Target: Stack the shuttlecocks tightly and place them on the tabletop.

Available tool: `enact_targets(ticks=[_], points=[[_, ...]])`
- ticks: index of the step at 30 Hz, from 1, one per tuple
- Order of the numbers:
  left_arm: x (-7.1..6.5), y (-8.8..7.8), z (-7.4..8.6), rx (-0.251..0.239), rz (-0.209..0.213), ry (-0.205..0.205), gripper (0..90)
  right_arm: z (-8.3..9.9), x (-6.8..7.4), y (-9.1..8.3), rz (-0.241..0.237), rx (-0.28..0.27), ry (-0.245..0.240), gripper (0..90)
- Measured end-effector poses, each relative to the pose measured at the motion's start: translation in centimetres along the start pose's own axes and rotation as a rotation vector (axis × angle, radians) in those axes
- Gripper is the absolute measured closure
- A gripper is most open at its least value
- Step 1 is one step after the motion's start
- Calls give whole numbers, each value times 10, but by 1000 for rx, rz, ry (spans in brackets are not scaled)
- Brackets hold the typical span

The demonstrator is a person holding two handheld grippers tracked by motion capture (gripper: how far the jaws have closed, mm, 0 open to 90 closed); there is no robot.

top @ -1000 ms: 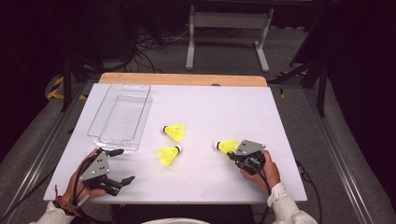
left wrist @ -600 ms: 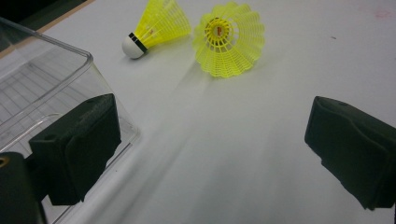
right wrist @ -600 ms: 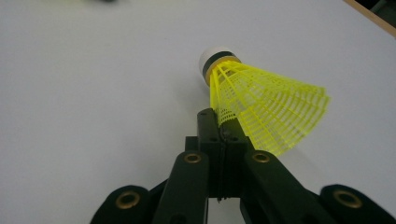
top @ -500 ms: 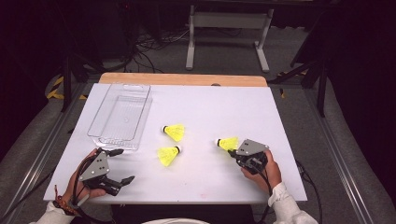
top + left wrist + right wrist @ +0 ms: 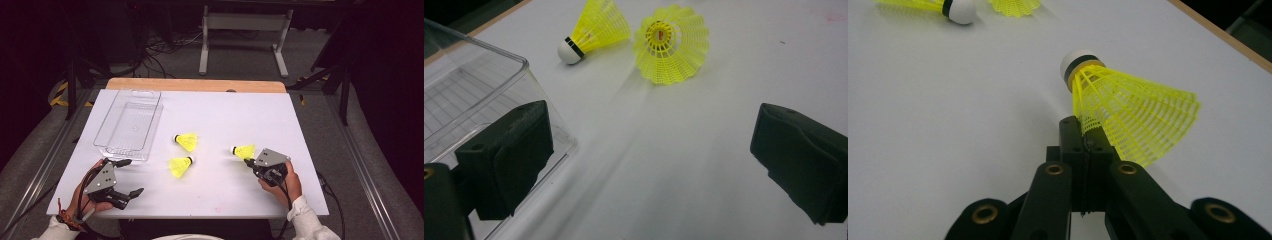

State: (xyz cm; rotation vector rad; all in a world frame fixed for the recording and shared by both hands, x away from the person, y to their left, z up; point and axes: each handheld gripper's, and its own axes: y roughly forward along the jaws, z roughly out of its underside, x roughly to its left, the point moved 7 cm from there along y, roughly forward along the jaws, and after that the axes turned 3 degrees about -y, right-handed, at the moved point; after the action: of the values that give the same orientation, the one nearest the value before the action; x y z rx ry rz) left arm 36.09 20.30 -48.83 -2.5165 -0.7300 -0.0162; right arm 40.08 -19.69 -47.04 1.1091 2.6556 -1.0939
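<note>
- The right gripper (image 5: 248, 161) is resting near the table's (image 5: 300, 130) right front corner, its fingers (image 5: 1083, 150) pressed together and pinching the lower edge of the skirt of the right shuttlecock (image 5: 244, 151).
- The right shuttlecock is lying on its side on the table, cork pointing toward the table's left edge, skirt at the fingertips.
- The left gripper (image 5: 128, 177) is sitting near the table's left front corner, its fingers (image 5: 509, 155) spread wide with nothing between them.
- The middle shuttlecock (image 5: 180, 166) is lying between the two grippers, toward the front edge; the far shuttlecock (image 5: 186, 141) is lying just behind it. Both are well apart from the right gripper.
- The clear tray (image 5: 150, 107) is standing along the table's left side, reaching toward the rear left corner; nothing is lying in it. Its front corner is sitting just beside the left gripper's left finger.
- Compared with one second ago, both grippers, all three shuttlecocks and the tray are keeping the same places; the right gripper's pinch is unchanged.
</note>
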Motion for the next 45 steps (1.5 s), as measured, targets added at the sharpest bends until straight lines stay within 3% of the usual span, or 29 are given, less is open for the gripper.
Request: enact_targets(ticks=[25,35,45], points=[[0,0,0,-3,-3,2,44,-18,4,4,17,-48,-19,900],[5,-6,-5,-56,-36,-7,43,-30,7,12,9,-65,-32,900],[7,-8,-5,-65,-58,-7,36,-44,12,26,-11,-77,-42,900]])
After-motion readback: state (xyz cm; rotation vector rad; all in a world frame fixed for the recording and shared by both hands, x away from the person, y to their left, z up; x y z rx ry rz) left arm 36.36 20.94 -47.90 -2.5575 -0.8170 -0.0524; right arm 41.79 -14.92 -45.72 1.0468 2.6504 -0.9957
